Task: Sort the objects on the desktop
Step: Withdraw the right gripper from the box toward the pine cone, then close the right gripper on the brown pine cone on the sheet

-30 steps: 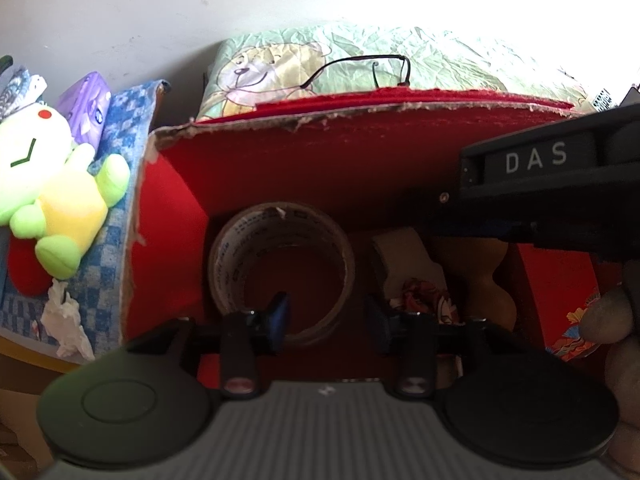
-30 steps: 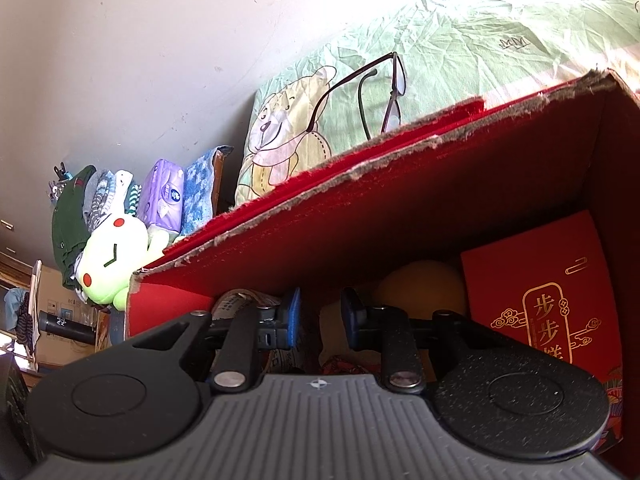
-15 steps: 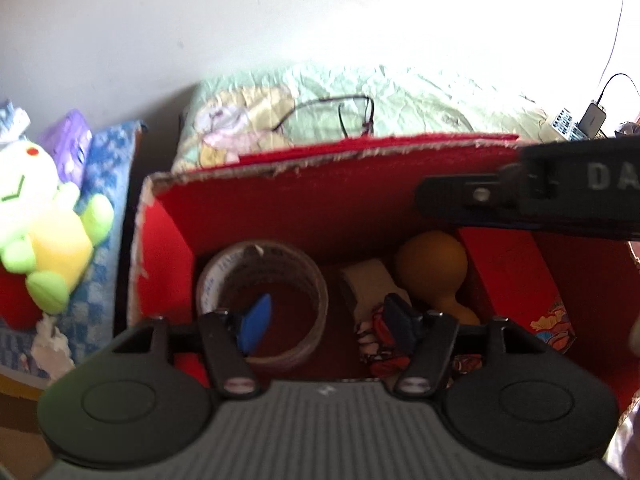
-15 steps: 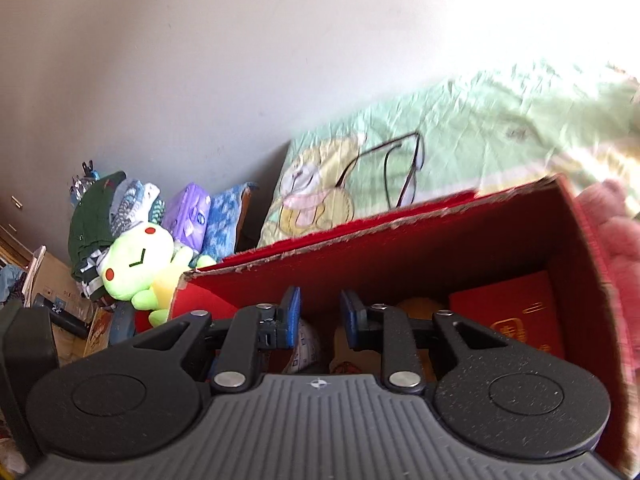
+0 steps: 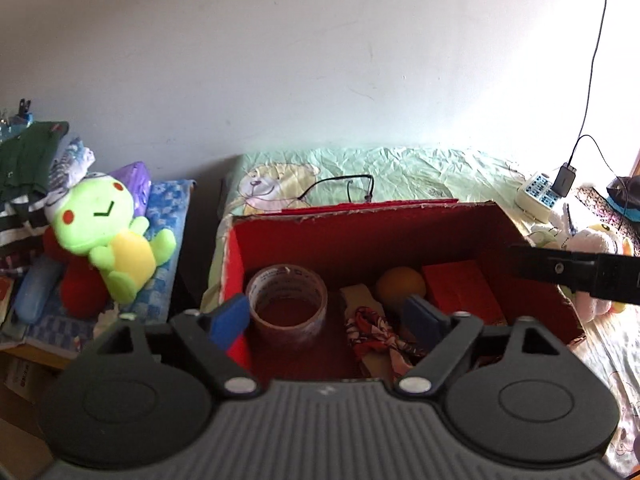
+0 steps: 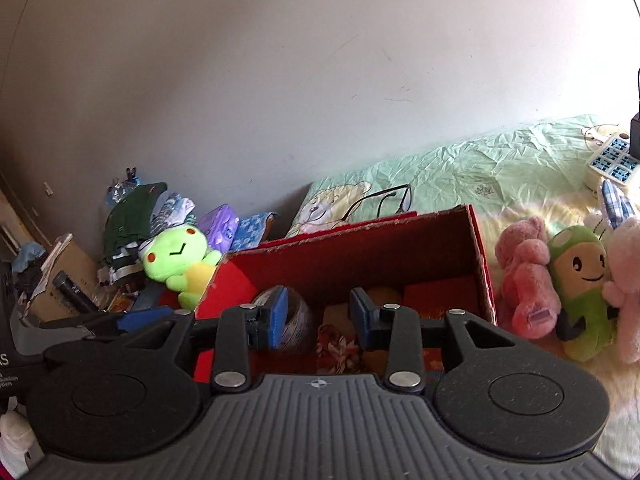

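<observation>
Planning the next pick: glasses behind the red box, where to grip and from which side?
Probably the bridge or front frame of the glasses, coming from above. They lie flat on the green sheet, arms unfolded, right behind the box wall, which blocks a low near-side approach. The thin wire frame needs a narrow, gentle pinch.

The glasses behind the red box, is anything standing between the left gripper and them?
Yes. The red box stands between them: the glasses lie on the green sheet just beyond its far wall. The left gripper, open and empty, hangs over the box's near side, so it must pass over the far wall.
</observation>
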